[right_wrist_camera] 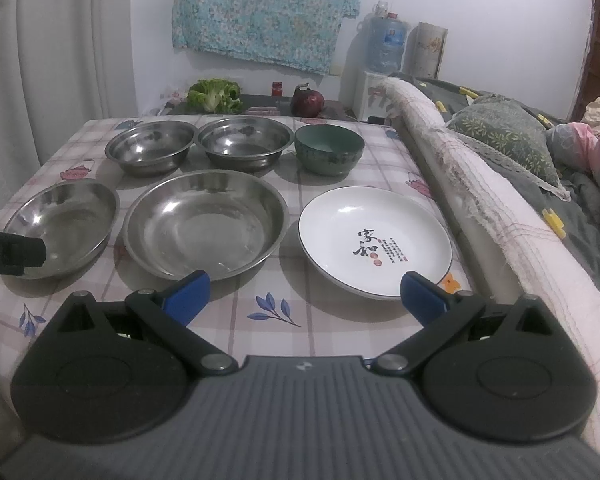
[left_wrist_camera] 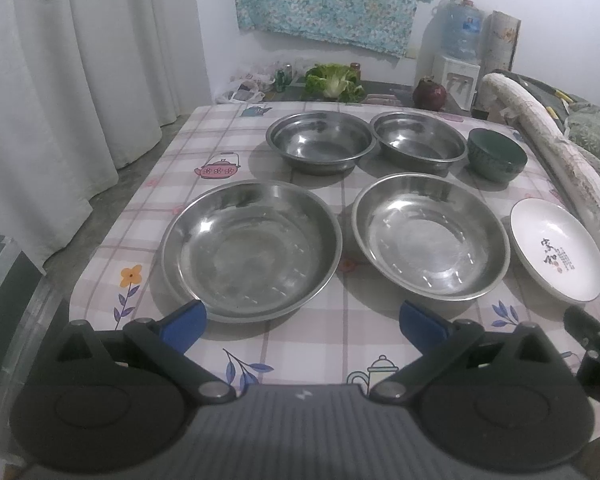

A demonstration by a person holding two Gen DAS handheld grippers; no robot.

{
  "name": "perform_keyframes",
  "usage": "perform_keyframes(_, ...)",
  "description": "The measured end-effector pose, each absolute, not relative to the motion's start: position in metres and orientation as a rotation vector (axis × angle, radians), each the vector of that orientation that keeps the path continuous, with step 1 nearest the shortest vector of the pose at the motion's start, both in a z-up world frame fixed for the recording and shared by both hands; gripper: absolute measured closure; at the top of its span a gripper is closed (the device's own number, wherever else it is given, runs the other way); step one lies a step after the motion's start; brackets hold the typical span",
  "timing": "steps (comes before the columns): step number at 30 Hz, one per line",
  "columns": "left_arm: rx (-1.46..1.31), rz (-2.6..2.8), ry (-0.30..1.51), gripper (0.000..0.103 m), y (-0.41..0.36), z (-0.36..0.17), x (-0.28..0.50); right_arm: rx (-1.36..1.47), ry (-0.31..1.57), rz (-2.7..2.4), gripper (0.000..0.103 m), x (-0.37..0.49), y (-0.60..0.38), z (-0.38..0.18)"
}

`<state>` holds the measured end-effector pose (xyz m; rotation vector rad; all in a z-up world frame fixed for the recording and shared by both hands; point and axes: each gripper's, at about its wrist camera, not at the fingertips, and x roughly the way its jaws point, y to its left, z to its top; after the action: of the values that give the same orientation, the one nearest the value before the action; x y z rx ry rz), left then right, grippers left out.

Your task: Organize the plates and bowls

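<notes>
Bare tablecloth (left_wrist_camera: 300,344) lies open along the near edge, before 3 plates. Narrow gaps separate the left steel plate (left_wrist_camera: 252,250), middle steel plate (left_wrist_camera: 430,236) and white plate (right_wrist_camera: 374,240). A padded rail (right_wrist_camera: 480,200) blocks the right side.

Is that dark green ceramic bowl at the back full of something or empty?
Empty. The right wrist view looks into the dark green ceramic bowl, standing upright, and shows only its bare pale-green inside.

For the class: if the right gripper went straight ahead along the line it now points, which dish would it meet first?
Probably the white plate. The right gripper has its jaws open, and the plate's near rim lies just ahead, toward the right jaw. The large steel plate sits toward the left jaw. Height above the table is unclear, so it might pass over.
</notes>
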<state>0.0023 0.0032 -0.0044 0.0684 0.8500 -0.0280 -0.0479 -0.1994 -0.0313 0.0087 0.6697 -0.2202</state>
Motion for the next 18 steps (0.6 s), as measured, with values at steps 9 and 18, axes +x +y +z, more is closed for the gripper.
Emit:
perform_keyframes(9, 0.070, -0.027, 0.851, 0.000, 0.0018, -0.0053, 0.0021, 0.019, 0.678, -0.223, 0.001, -0.0472, -0.2038, -0.0321)
perform_keyframes(18, 0.073, -0.026, 0.853, 0.000, 0.0018, -0.0058, 0.0024, 0.022, 0.683, -0.218, 0.001, -0.0450, -0.2042, -0.0329)
